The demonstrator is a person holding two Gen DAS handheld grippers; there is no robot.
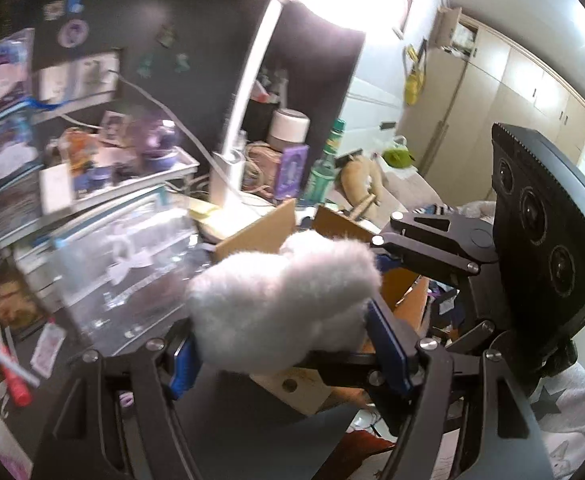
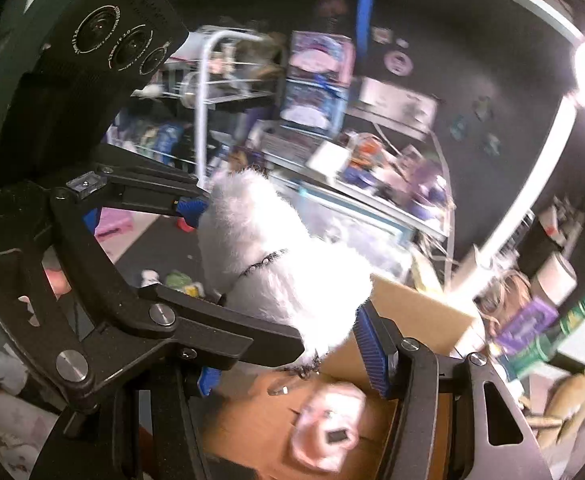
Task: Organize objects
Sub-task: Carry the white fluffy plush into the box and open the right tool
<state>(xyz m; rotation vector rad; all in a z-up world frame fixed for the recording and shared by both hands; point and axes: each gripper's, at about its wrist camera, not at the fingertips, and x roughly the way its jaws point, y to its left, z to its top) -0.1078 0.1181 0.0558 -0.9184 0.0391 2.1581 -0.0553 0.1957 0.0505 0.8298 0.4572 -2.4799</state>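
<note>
Cluttered shelves and a black wall crowd the background as the fluffy white plush [image 1: 280, 300] hangs above the open cardboard box [image 2: 416, 312]. Left hand-held gripper [image 1: 280, 344] pinches its soft fur; right hand-held gripper [image 2: 292, 356] clamps it too, blue ribbed pads [image 2: 368, 344] sunk in.

Plush toy [image 1: 280, 304] centre frame, above cardboard box [image 1: 260, 236]; drawer unit [image 1: 132, 256] left of box, lamp [image 1: 244, 120] and bottle [image 1: 324, 168] behind it.
</note>
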